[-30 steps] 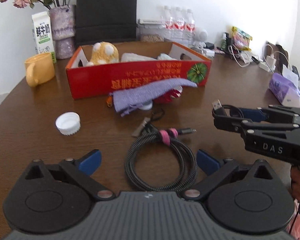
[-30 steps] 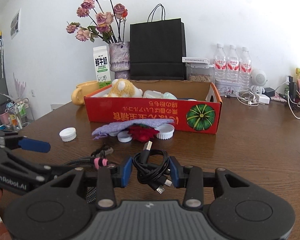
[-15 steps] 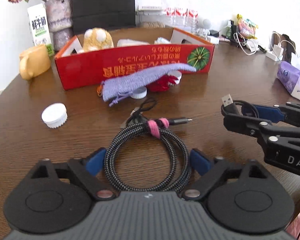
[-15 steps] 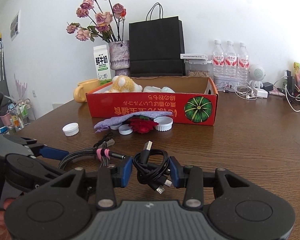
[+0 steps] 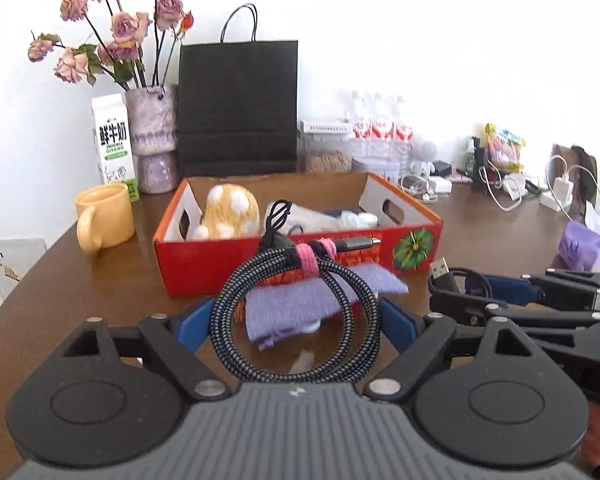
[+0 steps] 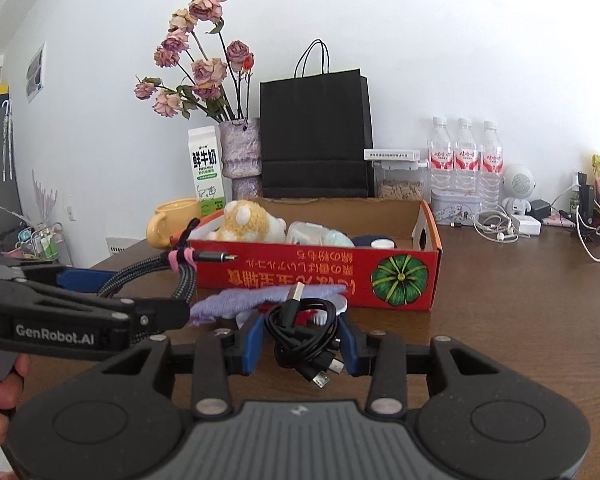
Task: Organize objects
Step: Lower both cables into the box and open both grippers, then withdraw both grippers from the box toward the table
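Mia: On the brown wooden table [image 6: 520, 300] I see a long red cardboard box [image 6: 316, 270] with a green pumpkin picture on its front. What is in the grippers?

Ben: Two cables! The left gripper [image 5: 296, 326] has a round coil of black-and-white braided cable [image 5: 296, 320] tied with a pink strap. Its blue pads [image 5: 190, 326] sit against both sides of the coil. The jaws are spread wide because the coil is wide.

Mia: Is the coil on the table?

Ben: No, it is up in the air, in front of the box.

Mia: And the other one?

Ben: The right gripper [image 6: 302, 344] pinches a small bunch of smooth black cable [image 6: 306, 330] with silver plugs. Its jaws are only partly open, tight on the bunch. That bunch is off the table too, near the front of the box.

Mia: What lies under them?

Ben: A purple knitted cloth [image 5: 300, 304] on the table, touching the front wall of the box.

Mia: What is inside the box?

Ben: A fluffy yellow-and-white toy [image 5: 230, 210] at the left end, and some white things beside it. I can't tell what those are.

Mia: And behind?

Ben: A yellow mug [image 5: 104, 216], a white milk carton [image 5: 114, 144], a vase of dried pink roses [image 5: 152, 136] and a black paper bag [image 5: 238, 106].
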`<act>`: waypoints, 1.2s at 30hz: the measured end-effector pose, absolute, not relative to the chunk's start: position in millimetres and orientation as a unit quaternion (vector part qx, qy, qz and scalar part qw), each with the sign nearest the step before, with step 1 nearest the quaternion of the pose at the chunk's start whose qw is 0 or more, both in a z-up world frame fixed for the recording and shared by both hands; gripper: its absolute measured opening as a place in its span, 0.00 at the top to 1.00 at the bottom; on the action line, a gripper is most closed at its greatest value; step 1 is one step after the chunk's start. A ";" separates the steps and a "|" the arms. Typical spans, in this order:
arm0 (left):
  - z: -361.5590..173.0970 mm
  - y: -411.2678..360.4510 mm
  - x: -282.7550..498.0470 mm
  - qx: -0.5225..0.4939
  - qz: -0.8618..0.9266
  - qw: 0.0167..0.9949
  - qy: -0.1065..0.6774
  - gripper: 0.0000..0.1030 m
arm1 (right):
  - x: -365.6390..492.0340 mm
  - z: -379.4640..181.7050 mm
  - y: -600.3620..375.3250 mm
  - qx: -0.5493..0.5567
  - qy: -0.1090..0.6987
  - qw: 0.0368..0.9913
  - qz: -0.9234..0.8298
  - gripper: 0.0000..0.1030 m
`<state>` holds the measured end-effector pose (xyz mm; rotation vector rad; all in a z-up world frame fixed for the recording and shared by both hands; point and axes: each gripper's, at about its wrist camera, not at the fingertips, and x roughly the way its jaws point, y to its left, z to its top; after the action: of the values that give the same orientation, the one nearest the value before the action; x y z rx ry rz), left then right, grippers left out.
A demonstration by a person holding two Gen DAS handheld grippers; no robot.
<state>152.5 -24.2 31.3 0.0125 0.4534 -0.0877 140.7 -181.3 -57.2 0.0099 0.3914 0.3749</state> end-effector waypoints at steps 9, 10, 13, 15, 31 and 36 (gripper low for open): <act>69.0 -31.8 221.3 -0.018 -0.009 0.985 0.172 0.14 | 219.2 -22.5 -166.1 0.015 0.144 0.975 0.166 0.63; 70.2 -33.4 230.7 -0.020 -0.005 0.985 0.169 0.14 | 231.0 -21.6 -164.4 0.016 0.143 0.976 0.162 0.63; 69.5 -38.6 258.4 -0.019 0.006 0.987 0.159 0.14 | 266.1 -24.8 -161.4 0.031 0.145 0.977 0.153 0.63; 65.6 -43.1 279.0 -0.011 0.015 0.987 0.157 0.14 | 292.3 -31.8 -159.6 0.044 0.147 0.977 0.146 0.63; 38.5 -17.9 291.8 -0.052 0.038 0.990 0.127 0.00 | 320.9 -71.1 -172.3 0.051 0.196 0.976 0.078 0.04; 38.2 9.3 240.5 -0.065 0.031 0.990 0.125 0.00 | 283.0 -65.9 -168.6 0.033 0.175 0.980 0.086 0.04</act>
<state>240.5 9.3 38.2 -0.1305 0.2514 0.0623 283.0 -168.6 -65.9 0.0655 0.3518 0.1734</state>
